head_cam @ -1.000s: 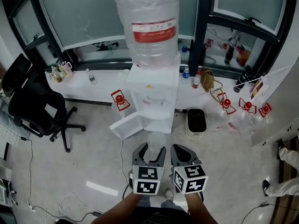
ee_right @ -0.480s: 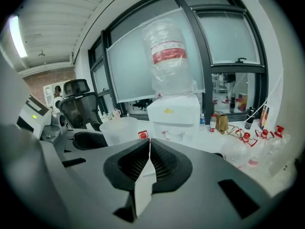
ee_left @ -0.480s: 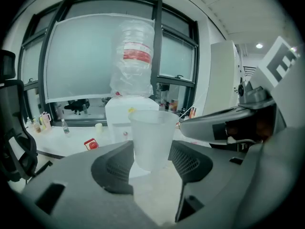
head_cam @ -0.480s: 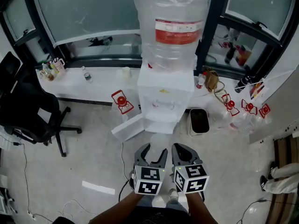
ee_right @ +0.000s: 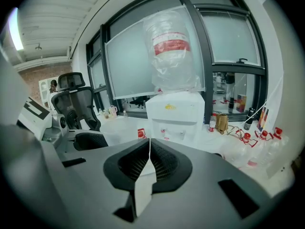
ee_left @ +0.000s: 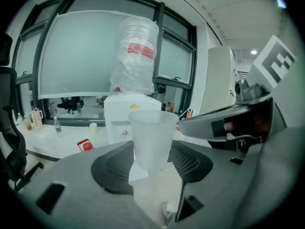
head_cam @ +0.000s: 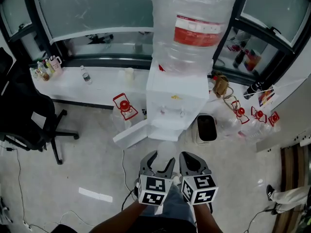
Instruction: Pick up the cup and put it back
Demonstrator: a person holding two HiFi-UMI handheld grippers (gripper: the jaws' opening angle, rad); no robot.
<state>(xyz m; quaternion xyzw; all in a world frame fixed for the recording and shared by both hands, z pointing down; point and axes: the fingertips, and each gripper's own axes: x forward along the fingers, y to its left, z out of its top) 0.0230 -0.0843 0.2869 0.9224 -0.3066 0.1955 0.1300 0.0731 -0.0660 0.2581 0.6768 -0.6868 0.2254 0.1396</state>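
A translucent plastic cup (ee_left: 152, 137) stands upright between the pads of my left gripper (ee_left: 151, 149), which is shut on it. In the head view the cup (head_cam: 165, 151) shows pale between the left gripper's (head_cam: 161, 157) fingers, held in the air just in front of the white water dispenser (head_cam: 177, 96). My right gripper (head_cam: 187, 156) hangs right beside the left one. Its jaws (ee_right: 149, 144) are shut together with nothing in them. The dispenser (ee_right: 174, 111) with its big bottle (head_cam: 194, 23) stands straight ahead of both grippers.
The dispenser's lower door (head_cam: 129, 132) hangs open to the left. A black bin (head_cam: 206, 127) stands at its right and a black office chair (head_cam: 24, 115) at the left. Red-capped bottles (head_cam: 252, 115) lie on the floor at right. Small bottles line the white sill (head_cam: 82, 81).
The view has moved closer to the dispenser, which now looms larger and further right. Both grippers keep their pose side by side, the cup still in the left one.
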